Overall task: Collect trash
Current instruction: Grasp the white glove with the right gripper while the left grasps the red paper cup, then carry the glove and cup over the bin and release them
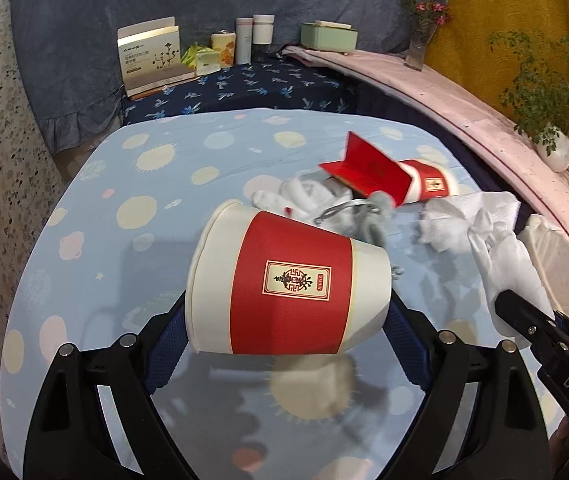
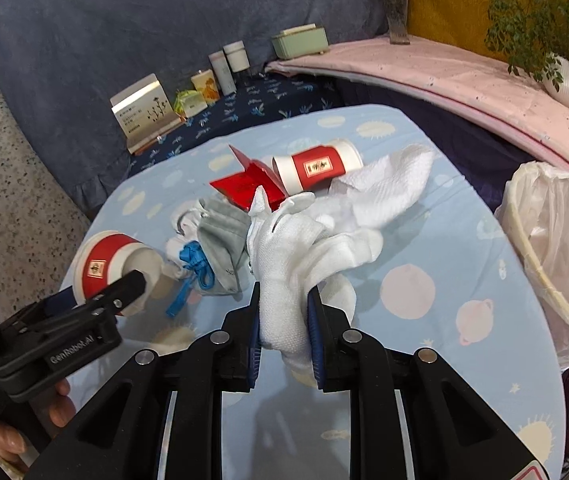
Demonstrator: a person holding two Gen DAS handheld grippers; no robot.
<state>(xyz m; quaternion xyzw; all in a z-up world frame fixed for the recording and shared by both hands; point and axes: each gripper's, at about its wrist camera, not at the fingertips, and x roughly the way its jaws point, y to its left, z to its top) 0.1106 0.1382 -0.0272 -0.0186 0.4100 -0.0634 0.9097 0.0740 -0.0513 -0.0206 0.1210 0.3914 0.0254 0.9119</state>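
My left gripper is shut on a red and white paper cup and holds it on its side above the light blue table; the same cup shows in the right wrist view. My right gripper is shut on crumpled white tissue, also seen in the left wrist view. A second paper cup lies on its side further back, next to a folded red card. A grey pouch and a blue cord lie between the cups.
A bin lined with a white plastic bag stands at the table's right edge. A pink ledge with potted plants runs behind it. Boxes and jars stand on a dark blue surface at the back.
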